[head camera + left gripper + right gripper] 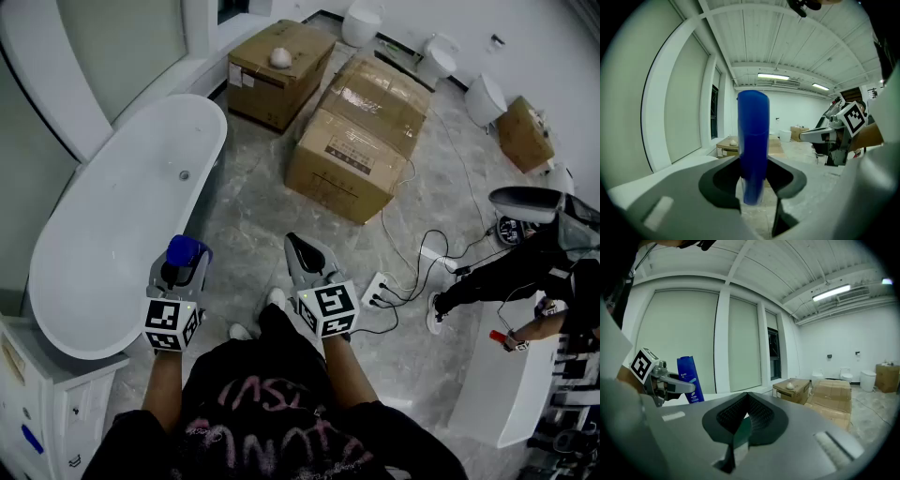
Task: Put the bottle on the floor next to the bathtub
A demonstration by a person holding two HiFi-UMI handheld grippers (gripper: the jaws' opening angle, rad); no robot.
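Bottle (753, 145), mostly hidden overhead, clamped in left hand-held gripper (181, 272); right hand-held gripper (742, 423) closed

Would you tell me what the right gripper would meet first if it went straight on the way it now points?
Nothing close: the right gripper, shut and empty, points about level, so the way looks free up to the window wall. The boxes lie lower and rightward, though depth is unclear.

Head view looks steeply down; both gripper views face level across the room, sharing the cardboard boxes (361, 141).
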